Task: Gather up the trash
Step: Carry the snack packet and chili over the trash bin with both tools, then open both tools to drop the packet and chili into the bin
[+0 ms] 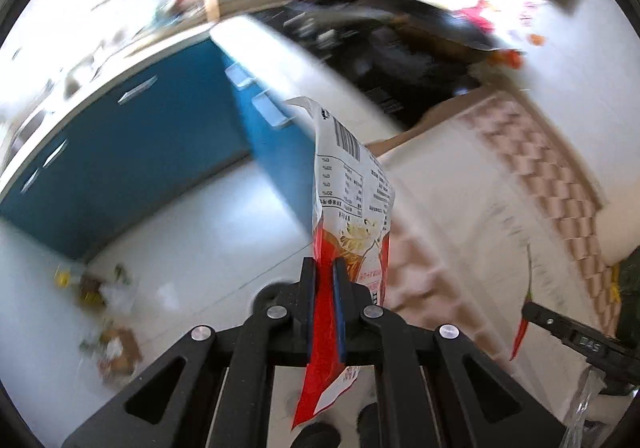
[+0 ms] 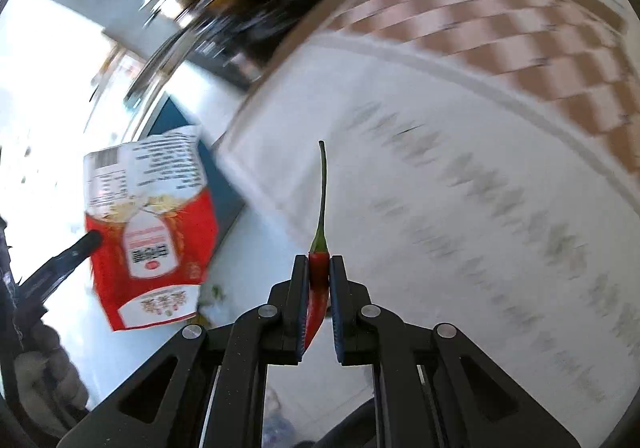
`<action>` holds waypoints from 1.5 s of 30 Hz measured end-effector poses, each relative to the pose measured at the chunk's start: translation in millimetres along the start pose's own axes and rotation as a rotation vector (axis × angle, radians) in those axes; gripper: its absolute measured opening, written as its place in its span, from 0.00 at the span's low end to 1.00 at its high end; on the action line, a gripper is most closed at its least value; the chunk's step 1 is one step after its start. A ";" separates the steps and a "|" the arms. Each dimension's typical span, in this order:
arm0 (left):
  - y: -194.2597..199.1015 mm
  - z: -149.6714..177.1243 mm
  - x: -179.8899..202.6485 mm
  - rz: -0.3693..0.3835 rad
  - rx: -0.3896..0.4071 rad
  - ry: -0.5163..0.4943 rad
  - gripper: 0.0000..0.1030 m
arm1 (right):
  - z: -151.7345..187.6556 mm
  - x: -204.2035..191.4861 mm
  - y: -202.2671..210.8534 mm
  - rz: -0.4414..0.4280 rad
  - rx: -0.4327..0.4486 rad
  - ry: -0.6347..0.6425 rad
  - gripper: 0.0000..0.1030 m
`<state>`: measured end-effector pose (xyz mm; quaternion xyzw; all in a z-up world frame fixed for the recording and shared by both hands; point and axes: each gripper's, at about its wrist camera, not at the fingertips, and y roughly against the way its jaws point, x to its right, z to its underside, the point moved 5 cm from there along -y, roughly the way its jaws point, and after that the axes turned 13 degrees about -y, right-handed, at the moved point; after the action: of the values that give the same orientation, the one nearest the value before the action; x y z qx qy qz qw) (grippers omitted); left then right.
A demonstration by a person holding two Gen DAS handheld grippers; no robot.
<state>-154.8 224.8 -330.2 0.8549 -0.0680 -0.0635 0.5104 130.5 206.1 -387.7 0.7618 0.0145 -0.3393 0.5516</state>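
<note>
Wrapper (image 1: 352,208) clamped in left gripper (image 1: 323,268) fingers, frame centre | red chilli (image 2: 319,272) pinched in right gripper (image 2: 319,264) fingers, stem up

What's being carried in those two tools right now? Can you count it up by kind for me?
Snack packets: 1, the red and white packet clamped in the left tool
Chilli peppers: 1, the red chilli clamped in the right tool
Total: 2

Red-white snack wrapper (image 1: 352,208) upright (barcode up), red chili (image 2: 319,268) stem-up, both off floor
</note>
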 end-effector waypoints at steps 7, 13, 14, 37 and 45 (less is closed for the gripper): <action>-83.6 85.3 -73.0 0.002 -0.166 0.128 0.05 | 90.8 -69.3 -102.1 0.023 -0.163 0.146 0.10; -238.1 158.3 -100.7 0.079 -0.342 0.229 0.05 | 138.2 -57.0 -235.2 0.129 -0.308 0.192 0.10; -266.4 168.5 -102.8 0.086 -0.365 0.242 0.05 | 143.7 -48.1 -266.6 0.150 -0.333 0.196 0.10; -606.0 287.3 -114.5 0.231 -0.640 0.294 0.15 | 152.5 90.3 -632.7 0.300 -0.482 0.254 0.11; -539.8 282.4 -144.9 0.106 -0.553 0.330 0.97 | 156.1 81.4 -635.0 0.330 -0.495 0.274 0.54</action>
<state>-319.6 260.6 -933.3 0.6780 -0.0087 0.0866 0.7299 -136.9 293.0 -983.8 0.6352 0.0468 -0.1259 0.7606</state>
